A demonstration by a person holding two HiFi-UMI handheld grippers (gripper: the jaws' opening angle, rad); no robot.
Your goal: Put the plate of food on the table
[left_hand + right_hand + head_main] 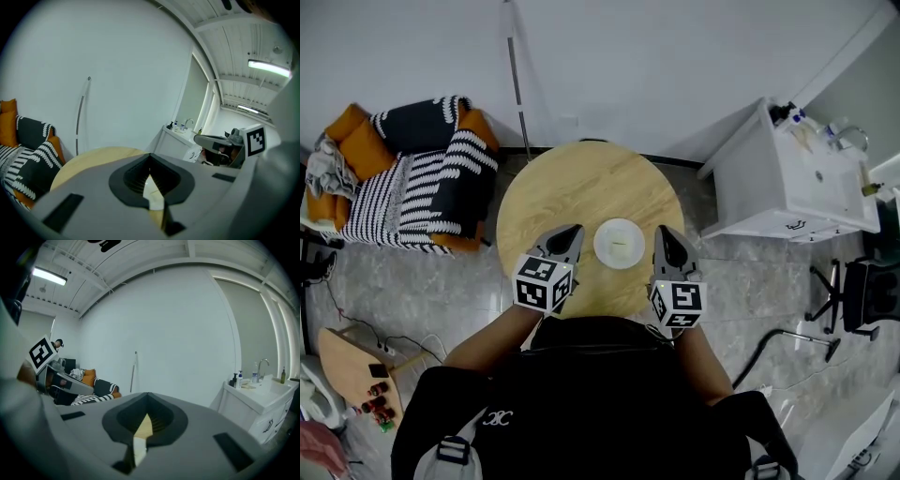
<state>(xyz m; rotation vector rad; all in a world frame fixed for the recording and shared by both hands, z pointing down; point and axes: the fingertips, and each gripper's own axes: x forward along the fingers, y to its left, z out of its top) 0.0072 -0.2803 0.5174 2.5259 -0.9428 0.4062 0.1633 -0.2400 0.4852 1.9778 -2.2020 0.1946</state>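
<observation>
Left gripper [573, 232] and right gripper [665, 232] were both closed with nothing held, flanking the white plate [619, 243] without touching it, which sat on the round wooden table [572, 183], with the striped armchair [422, 178] and sink cabinet [787, 187] beyond.

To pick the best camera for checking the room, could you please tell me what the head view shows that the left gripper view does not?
Only the head view shows the person's shoulders and the grey floor. Only the left gripper view shows the ceiling lamps. Both show the round table, the striped sofa, the sink cabinet and the right gripper.
</observation>
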